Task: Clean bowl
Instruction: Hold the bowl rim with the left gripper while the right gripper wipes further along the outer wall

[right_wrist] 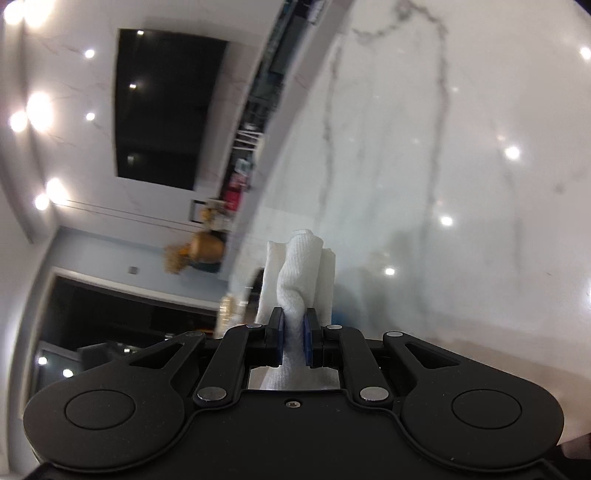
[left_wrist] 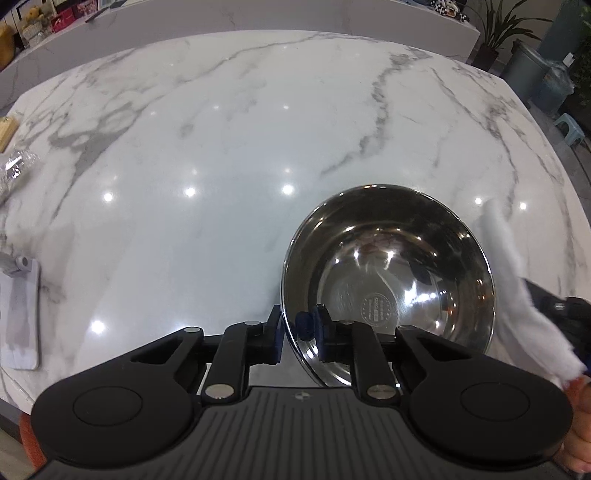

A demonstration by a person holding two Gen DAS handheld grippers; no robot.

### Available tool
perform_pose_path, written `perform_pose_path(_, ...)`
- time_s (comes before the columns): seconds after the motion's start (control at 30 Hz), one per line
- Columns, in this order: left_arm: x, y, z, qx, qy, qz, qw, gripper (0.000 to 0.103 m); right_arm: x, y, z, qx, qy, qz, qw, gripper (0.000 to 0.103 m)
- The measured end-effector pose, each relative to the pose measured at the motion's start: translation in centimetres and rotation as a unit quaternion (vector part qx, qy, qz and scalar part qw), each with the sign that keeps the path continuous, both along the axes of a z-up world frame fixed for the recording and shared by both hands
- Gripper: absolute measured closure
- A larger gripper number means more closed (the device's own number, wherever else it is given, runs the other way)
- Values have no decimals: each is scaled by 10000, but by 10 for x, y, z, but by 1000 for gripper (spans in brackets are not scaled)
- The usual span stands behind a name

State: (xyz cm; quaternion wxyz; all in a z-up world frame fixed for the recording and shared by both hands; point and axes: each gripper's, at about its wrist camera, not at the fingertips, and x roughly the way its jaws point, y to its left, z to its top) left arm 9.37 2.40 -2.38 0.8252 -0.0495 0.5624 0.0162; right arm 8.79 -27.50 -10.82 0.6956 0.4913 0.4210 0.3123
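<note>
Two grippers are at work over a white marble countertop (left_wrist: 229, 155) veined in grey. The left gripper (left_wrist: 297, 334) points steeply down at the near rim of a stainless steel bowl (left_wrist: 388, 280), which stands upright on the countertop, right of centre and close to the near edge. Its two fingers straddle the bowl's near-left wall, one outside and one inside, drawn together on the thin rim. The bowl's polished inside mirrors the ceiling lights and shows a round stamped mark on its bottom; a faint reddish smear sits on the far inner wall.

The right gripper (right_wrist: 294, 334) is rolled sideways, so that the room appears tilted in its own view. Its fingers are clamped tight on a folded white paper towel (right_wrist: 299, 273), which sticks out beyond the fingertips. In the left wrist view the same towel (left_wrist: 517, 280) hangs just right of the bowl, apart from its rim.

On the far left of the countertop lie a smartphone (left_wrist: 20, 314), a crinkled clear wrapper (left_wrist: 14, 170) and a wooden block (left_wrist: 7, 129). Beyond the countertop's far right corner stand potted plants (left_wrist: 495, 29) and a small stool (left_wrist: 570, 127).
</note>
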Motion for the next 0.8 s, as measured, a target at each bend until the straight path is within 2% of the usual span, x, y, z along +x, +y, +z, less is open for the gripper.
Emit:
perform_pose_path(0.43,14,-4,1,231,-18,42,9997,87,6,-2,-9,124,127,148,9997,93)
perform_pose_path(0.67,20,-7,2,336,-95,7,9994,85,8,12,-31,-231,531,291,9979,93)
perform_pose_path(0.8,18,-3,1,229,-108,137,9996,85,7,19,-31,-354,501,348,9975,94)
